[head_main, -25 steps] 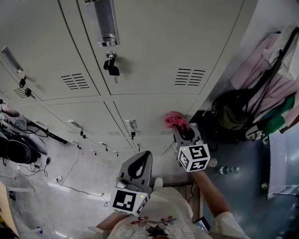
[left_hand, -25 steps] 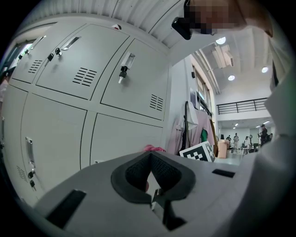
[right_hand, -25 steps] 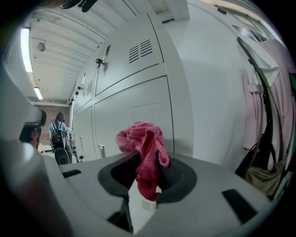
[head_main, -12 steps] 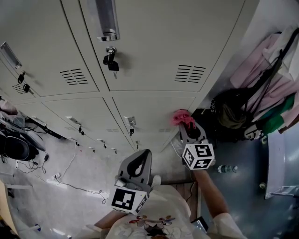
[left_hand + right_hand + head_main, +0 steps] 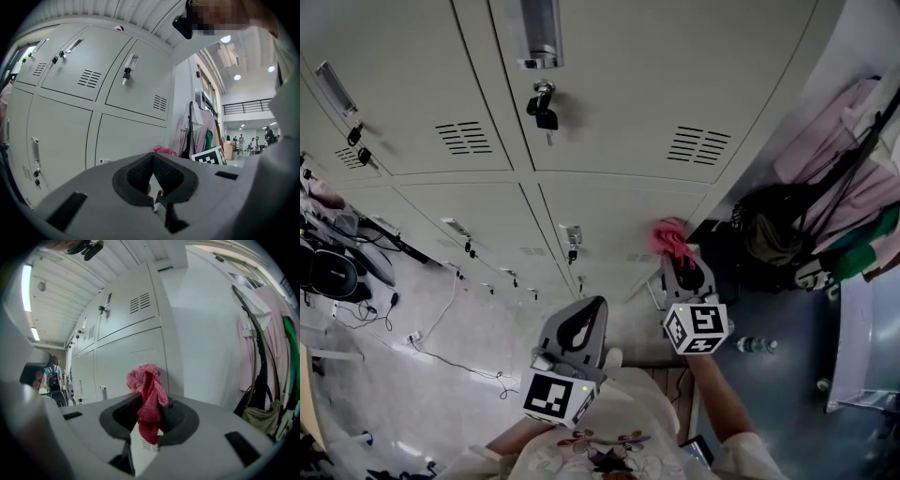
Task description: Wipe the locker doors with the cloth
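Well, at the left the left claw (image 5: 586,314) hangs low, close to the person's body and well apart from the lockers. Its own view shows the dark pads (image 5: 138,176) drawn together with nothing between them, so it plays no part in the wiping. Across the middle run the grey locker doors: an upper door (image 5: 619,103) with a key (image 5: 546,114) hanging in its lock and vent slots (image 5: 698,145) near its right side, and under it the lower door (image 5: 609,220) with a small latch (image 5: 571,236). Further right, the right claw (image 5: 680,262) is clenched on a bunched red cloth (image 5: 668,236), which stands up out of the jaws and sits at the right edge of that lower door, beside the cabinet's side panel. Whether it actually touches the metal I cannot tell. The step in hand looks like wiping this lower door. To do it well, the wad probably needs to be pushed square against the panel so that more than its tip rubs. The grip should stay firm so the cloth does not slip, and the strokes should overlap, running from this right edge toward the latch and easing round it, not snagging on it. At the far right hang pink clothes (image 5: 834,141) and a dark bag (image 5: 769,234), near enough to catch an elbow on a wide sweep.
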